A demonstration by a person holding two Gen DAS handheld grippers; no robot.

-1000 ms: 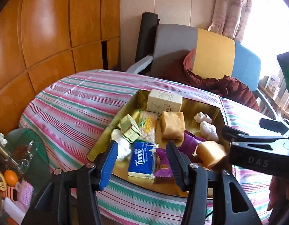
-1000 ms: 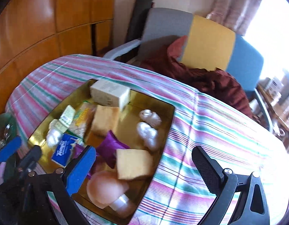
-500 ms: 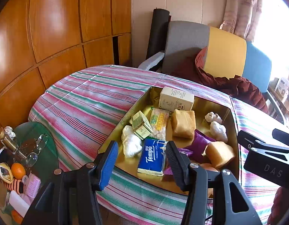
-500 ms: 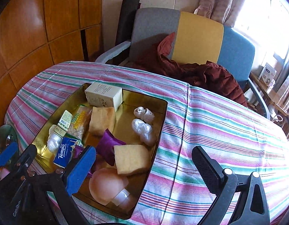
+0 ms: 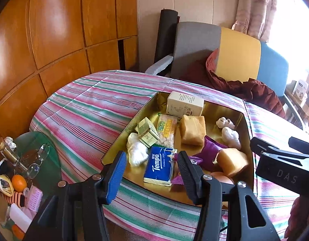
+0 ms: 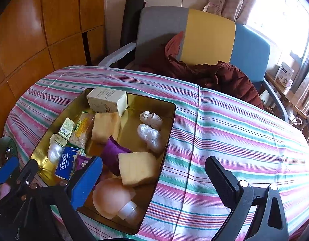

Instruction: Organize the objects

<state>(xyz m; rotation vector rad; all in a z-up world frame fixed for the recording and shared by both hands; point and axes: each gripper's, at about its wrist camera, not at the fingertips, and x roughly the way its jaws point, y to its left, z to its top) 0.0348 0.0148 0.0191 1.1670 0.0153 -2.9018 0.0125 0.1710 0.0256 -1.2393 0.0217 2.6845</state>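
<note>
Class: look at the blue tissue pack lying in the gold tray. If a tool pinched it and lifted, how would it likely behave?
The tissue pack looks soft-wrapped, so it would probably dent under a pinch. It lies flat in the tray, so rolling seems unlikely. Its glossy film may be slightly slippery.

A striped cloth (image 6: 234,136) is spread over the table. Behind the table an armchair (image 6: 208,38) in grey, yellow and blue is placed, and a dark red jacket (image 6: 218,74) is laid on its seat. A black roll (image 5: 166,34) is leaned against the wall beside it. The wall on the left is covered with wood panels (image 5: 54,30). A curtain (image 5: 252,6) is hung by the window. Low on the left, a glass side table (image 5: 48,160) is seen, with an orange (image 5: 19,182) and glasses (image 5: 39,158) on it.
</note>
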